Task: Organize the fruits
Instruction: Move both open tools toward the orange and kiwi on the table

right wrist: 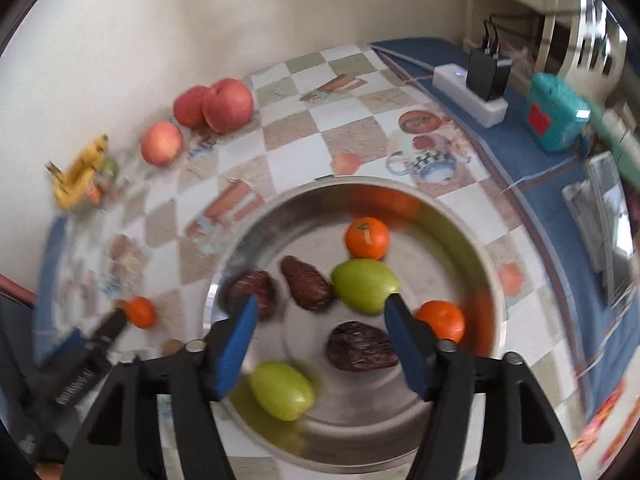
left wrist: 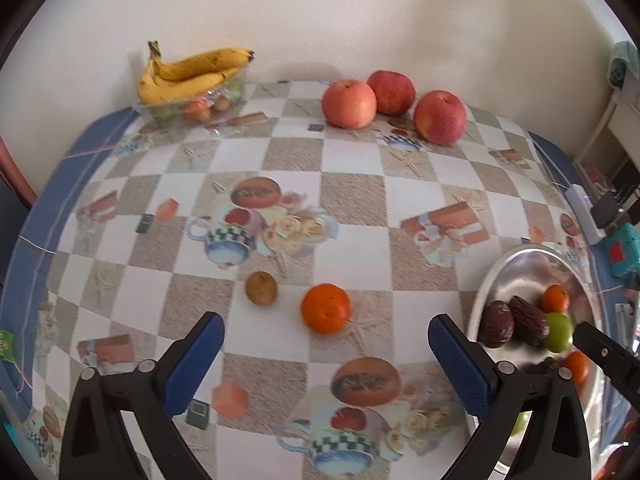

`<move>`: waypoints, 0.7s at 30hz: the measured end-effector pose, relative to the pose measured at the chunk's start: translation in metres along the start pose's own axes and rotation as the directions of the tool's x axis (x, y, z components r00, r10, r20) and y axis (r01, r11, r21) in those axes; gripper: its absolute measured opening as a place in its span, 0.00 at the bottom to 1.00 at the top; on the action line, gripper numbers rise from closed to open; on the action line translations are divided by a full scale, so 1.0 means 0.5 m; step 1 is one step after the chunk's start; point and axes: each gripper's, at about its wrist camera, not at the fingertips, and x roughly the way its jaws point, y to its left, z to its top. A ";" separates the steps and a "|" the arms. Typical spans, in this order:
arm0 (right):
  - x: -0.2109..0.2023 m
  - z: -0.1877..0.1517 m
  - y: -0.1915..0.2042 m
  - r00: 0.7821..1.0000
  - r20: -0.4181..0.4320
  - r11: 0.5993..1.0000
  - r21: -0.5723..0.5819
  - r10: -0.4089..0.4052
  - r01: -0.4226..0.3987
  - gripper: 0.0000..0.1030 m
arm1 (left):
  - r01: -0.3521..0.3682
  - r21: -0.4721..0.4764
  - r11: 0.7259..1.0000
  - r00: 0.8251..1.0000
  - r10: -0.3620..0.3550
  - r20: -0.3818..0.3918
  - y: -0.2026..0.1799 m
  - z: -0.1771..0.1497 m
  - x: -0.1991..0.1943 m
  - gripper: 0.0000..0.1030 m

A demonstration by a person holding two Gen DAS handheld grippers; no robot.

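Both tongs gape with nothing between them. The left tongs (left wrist: 326,354) hang over open checkered surface (left wrist: 352,160), just behind a loose tangerine (left wrist: 325,308) and a small brown fruit (left wrist: 261,288). The right tongs (right wrist: 320,332) hover above the steel bowl (right wrist: 224,264) of fruit near the surface's right edge.

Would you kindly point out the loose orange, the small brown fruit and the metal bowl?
loose orange (left wrist: 325,308): left wrist view, centre of its peel.
small brown fruit (left wrist: 261,288): left wrist view, its middle.
metal bowl (right wrist: 486,256): right wrist view, bare inner wall.
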 end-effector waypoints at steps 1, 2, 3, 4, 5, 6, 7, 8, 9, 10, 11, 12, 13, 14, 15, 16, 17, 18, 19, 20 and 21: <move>0.000 -0.001 0.005 1.000 0.006 0.999 -0.023 -0.027 0.027 0.66 | -0.003 0.003 1.000 1.000 0.003 -0.002 0.002 0.000 0.003 1.00; 0.000 -0.002 0.006 0.999 0.008 0.999 -0.030 -0.035 0.036 0.67 | 0.001 0.004 1.000 1.000 -0.001 -0.009 0.004 -0.001 0.006 1.00; 0.002 0.000 0.004 0.999 0.009 0.999 -0.029 -0.033 0.034 0.76 | 0.006 0.004 1.000 1.000 -0.006 -0.019 0.003 -0.001 0.009 1.00; 0.003 -0.001 0.001 1.000 0.010 0.999 -0.023 -0.021 0.021 0.86 | 0.018 0.000 1.000 0.999 -0.018 -0.040 0.006 -0.002 0.017 1.00; 0.003 -0.002 -0.003 1.000 0.010 1.000 -0.015 -0.004 0.004 0.90 | 0.024 -0.004 1.000 0.998 -0.024 -0.051 0.006 -0.005 0.020 1.00; 0.003 -0.002 -0.003 1.000 0.010 1.000 -0.013 0.001 -0.001 0.91 | 0.027 -0.014 1.000 0.997 -0.028 -0.065 0.008 -0.007 0.024 1.00; 0.005 -0.002 -0.006 1.000 0.005 1.000 -0.007 0.002 -0.002 0.91 | 0.023 -0.029 0.999 0.997 -0.025 -0.079 0.013 -0.008 0.029 1.00; 0.006 -0.003 -0.006 1.000 0.004 1.000 -0.004 -0.003 0.003 0.91 | 0.016 -0.041 0.999 0.996 -0.020 -0.084 0.016 -0.010 0.031 1.00; 0.007 -0.003 -0.009 1.000 0.004 1.000 0.002 -0.010 0.010 0.91 | 0.007 -0.052 0.999 0.996 -0.011 -0.088 0.021 -0.010 0.032 1.00; 0.006 -0.003 -0.009 1.000 0.006 1.000 0.005 -0.013 0.013 0.91 | -0.004 -0.066 0.998 0.996 -0.002 -0.086 0.029 -0.009 0.032 1.00; 0.006 -0.003 -0.008 1.000 0.007 1.000 0.006 -0.014 0.014 0.91 | -0.009 -0.075 0.997 0.997 0.003 -0.081 0.034 -0.008 0.030 1.00; 0.005 -0.002 -0.009 1.000 0.009 1.000 0.008 -0.011 0.011 0.91 | -0.012 -0.087 0.996 0.997 0.006 -0.074 0.042 -0.005 0.027 1.00; 0.003 -0.002 -0.009 1.000 0.012 1.000 0.010 -0.005 0.005 0.91 | -0.015 -0.100 0.995 0.998 0.009 -0.065 0.052 -0.002 0.024 1.00; 0.003 -0.002 -0.008 1.000 0.014 1.000 0.009 -0.002 0.002 0.91 | -0.018 -0.108 0.994 0.998 0.012 -0.058 0.060 0.001 0.021 1.00; 0.004 -0.001 -0.007 1.000 0.014 1.000 0.008 0.000 -0.001 0.91 | -0.023 -0.114 0.993 0.999 0.018 -0.049 0.069 0.005 0.018 1.00; 0.005 -0.001 -0.005 1.000 0.012 1.000 0.007 0.002 -0.002 0.91 | -0.042 -0.113 0.993 0.998 0.037 -0.042 0.078 0.008 0.015 1.00; 0.006 -0.002 -0.004 1.000 0.009 1.000 0.007 0.003 -0.003 0.91 | -0.058 -0.111 0.992 0.998 0.054 -0.037 0.085 0.010 0.013 1.00; 0.009 -0.002 -0.003 1.000 0.003 1.000 0.007 0.002 -0.002 0.91 | -0.071 -0.109 0.992 0.997 0.067 -0.034 0.091 0.012 0.012 1.00; 0.013 -0.003 -0.001 1.000 -0.004 1.000 0.003 0.003 -0.003 0.91 | -0.093 -0.106 0.990 0.995 0.089 -0.034 0.100 0.013 0.011 1.00; 0.016 -0.004 0.002 1.000 -0.011 1.000 -0.003 0.003 -0.003 0.91 | -0.114 -0.107 0.988 0.993 0.111 -0.035 0.110 0.013 0.010 1.00; 0.018 -0.005 0.004 1.000 -0.015 1.000 -0.006 0.002 -0.002 0.91 | -0.125 -0.109 0.986 0.992 0.122 -0.036 0.117 0.012 0.009 1.00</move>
